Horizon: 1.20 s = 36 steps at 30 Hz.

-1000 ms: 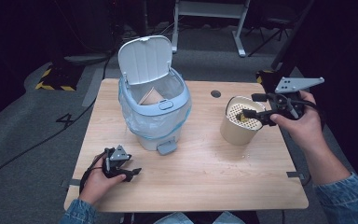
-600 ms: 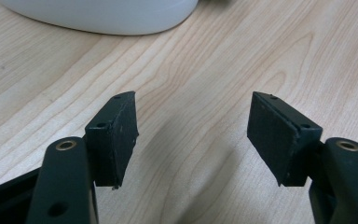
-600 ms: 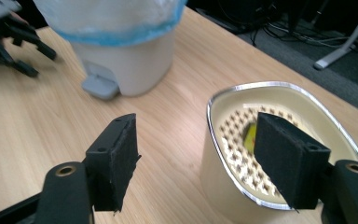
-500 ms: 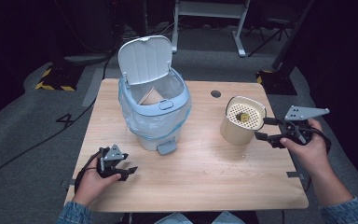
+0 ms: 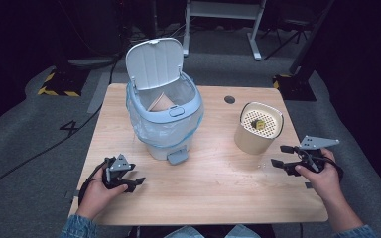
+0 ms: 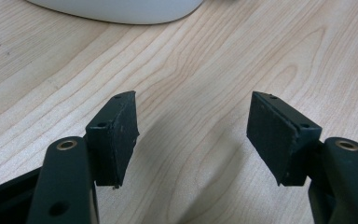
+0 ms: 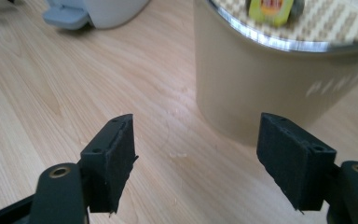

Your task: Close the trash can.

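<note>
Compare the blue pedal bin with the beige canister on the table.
The blue pedal bin is larger and stands left of centre; the beige canister is smaller and stands right. The bin's lid is flipped up and it has a clear liner; the canister's perforated top carries a small yellow-green object. Both stand upright on the table.

One wooden table bears one pale blue pedal bin, one beige round canister and two black handheld grippers.
</note>
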Motion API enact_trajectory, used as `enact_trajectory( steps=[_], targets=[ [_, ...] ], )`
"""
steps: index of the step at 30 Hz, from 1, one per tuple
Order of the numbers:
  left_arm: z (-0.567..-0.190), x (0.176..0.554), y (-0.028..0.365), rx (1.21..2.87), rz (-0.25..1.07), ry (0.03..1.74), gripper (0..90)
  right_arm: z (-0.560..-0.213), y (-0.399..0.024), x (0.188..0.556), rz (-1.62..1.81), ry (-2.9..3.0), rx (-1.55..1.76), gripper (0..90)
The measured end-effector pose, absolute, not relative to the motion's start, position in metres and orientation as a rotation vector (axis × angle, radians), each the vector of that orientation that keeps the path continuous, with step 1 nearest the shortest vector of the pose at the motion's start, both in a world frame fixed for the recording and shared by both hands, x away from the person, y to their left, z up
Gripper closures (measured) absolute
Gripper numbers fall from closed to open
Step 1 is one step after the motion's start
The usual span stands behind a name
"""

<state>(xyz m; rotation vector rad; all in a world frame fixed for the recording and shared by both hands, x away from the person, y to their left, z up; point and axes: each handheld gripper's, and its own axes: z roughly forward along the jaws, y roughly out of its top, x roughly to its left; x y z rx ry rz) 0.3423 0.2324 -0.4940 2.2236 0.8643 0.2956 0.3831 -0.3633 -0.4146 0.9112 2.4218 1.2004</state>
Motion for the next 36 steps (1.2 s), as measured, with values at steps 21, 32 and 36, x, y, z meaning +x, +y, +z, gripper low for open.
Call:
enact_trajectory(
  steps=[21, 32, 36],
  targets=[
    [-0.476, 0.347, 0.237, 2.155, 0.289, 0.844, 42.1, -0.503, -0.385, 0.365, 1.092, 2.424, 0.972, 26.9],
    [-0.412, 0.353, 0.252, 2.015, 0.283, 0.767, 46.0, -0.503, -0.384, 0.365, 1.087, 2.419, 0.979, 26.1],
    [-0.391, 0.358, 0.257, 1.956, 0.284, 0.724, 48.7, -0.503, -0.384, 0.365, 1.088, 2.420, 0.980, 26.2]
  ],
)
